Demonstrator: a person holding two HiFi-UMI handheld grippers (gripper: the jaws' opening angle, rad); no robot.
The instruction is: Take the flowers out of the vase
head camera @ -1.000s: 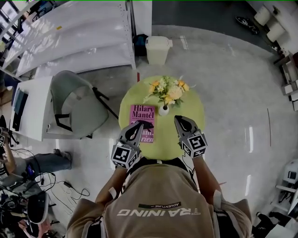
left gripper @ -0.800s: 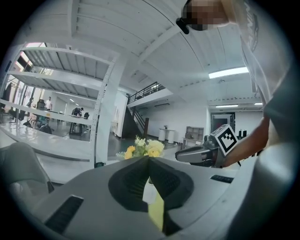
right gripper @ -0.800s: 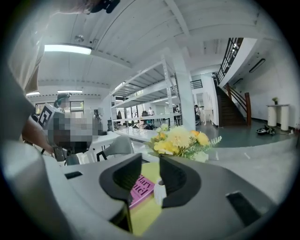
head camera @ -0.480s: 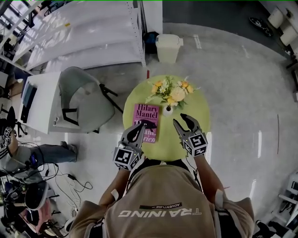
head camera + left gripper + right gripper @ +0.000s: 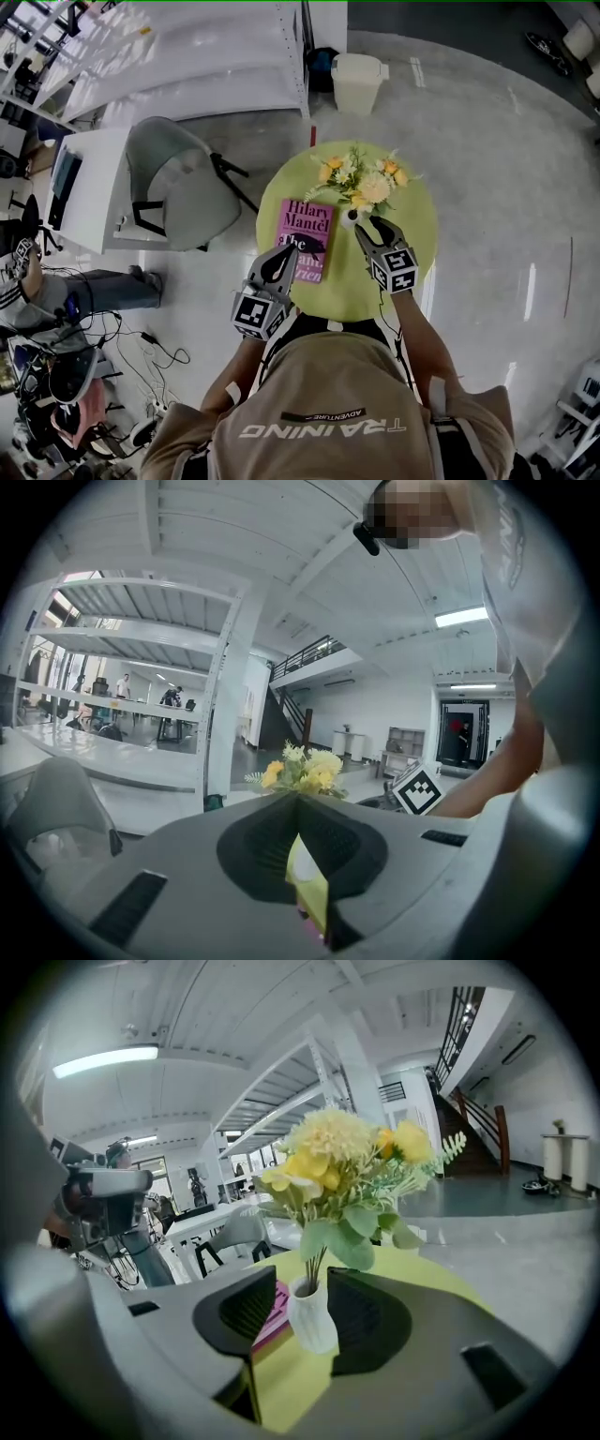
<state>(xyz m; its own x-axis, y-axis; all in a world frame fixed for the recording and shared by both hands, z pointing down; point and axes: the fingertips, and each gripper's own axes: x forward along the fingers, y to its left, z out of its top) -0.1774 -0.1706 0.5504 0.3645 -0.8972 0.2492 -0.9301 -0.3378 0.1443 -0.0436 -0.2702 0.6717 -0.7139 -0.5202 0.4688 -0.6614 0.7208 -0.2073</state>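
The bunch of yellow and cream flowers [image 5: 361, 183] stood upright with its stems in the small white ribbed vase [image 5: 350, 217], so nothing had been taken out yet. The vase sat near the middle of the round yellow-green desk [image 5: 412, 234].

The right gripper [image 5: 375, 234] was low at the vase. Its fingers had just been opening and stood apart. In the right gripper view the vase's body showed between them, with neither pad seeming to press on it. Being level with the vase and not the stems, it was probably placed to steady the vase, not to pull the flowers.

Left of the vase, the left gripper [image 5: 284, 258] hung over a pink paperback book [image 5: 305, 239] lying flat on the desk. Its fingers were together with nothing between them, apparently waiting its turn.
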